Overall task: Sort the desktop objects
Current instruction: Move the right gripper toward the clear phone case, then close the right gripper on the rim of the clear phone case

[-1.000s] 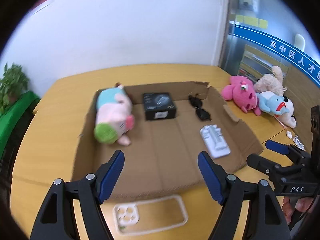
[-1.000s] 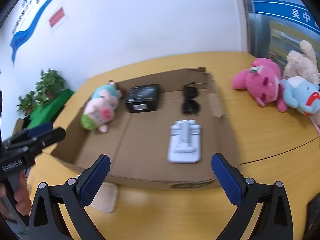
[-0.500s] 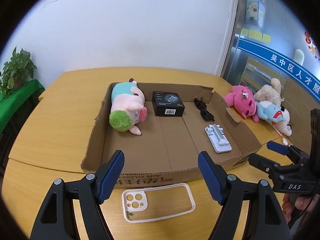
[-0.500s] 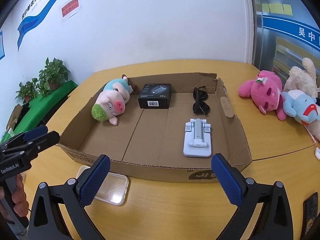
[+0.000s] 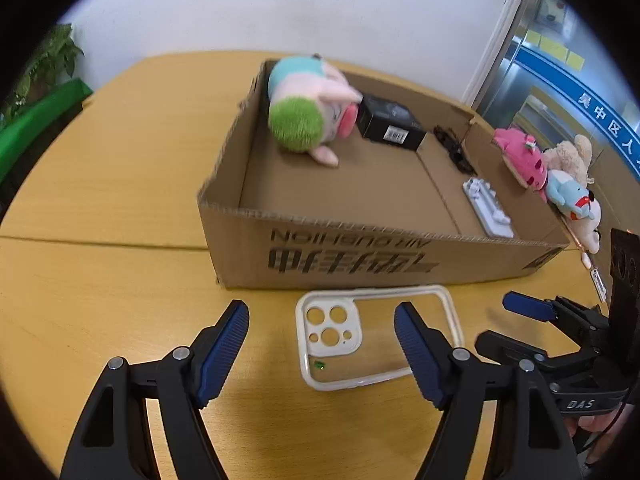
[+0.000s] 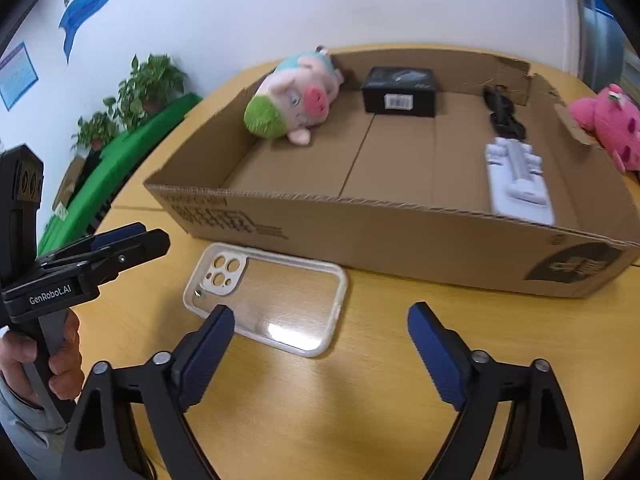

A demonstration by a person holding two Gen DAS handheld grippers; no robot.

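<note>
A clear phone case (image 5: pixel 376 336) with a white rim lies flat on the yellow table, just in front of the cardboard box (image 5: pixel 360 256); it also shows in the right wrist view (image 6: pixel 266 298). My left gripper (image 5: pixel 320 328) is open and empty, low over the case. My right gripper (image 6: pixel 320 328) is open and empty, just right of the case. The box (image 6: pixel 400 232) holds a pig plush (image 6: pixel 292 94), a black carton (image 6: pixel 400 90), sunglasses (image 6: pixel 502 114) and a white stand (image 6: pixel 518 178).
Pink, beige and blue plush toys (image 5: pixel 556 172) lie on the table right of the box. Small white items (image 5: pixel 596 276) lie near the table's right edge. Green plants (image 6: pixel 132 92) stand beyond the table on the left.
Both grippers have dropped lower and closer to the table in front of the box. The phone case now lies between the left gripper's fingers. Both stay open.
</note>
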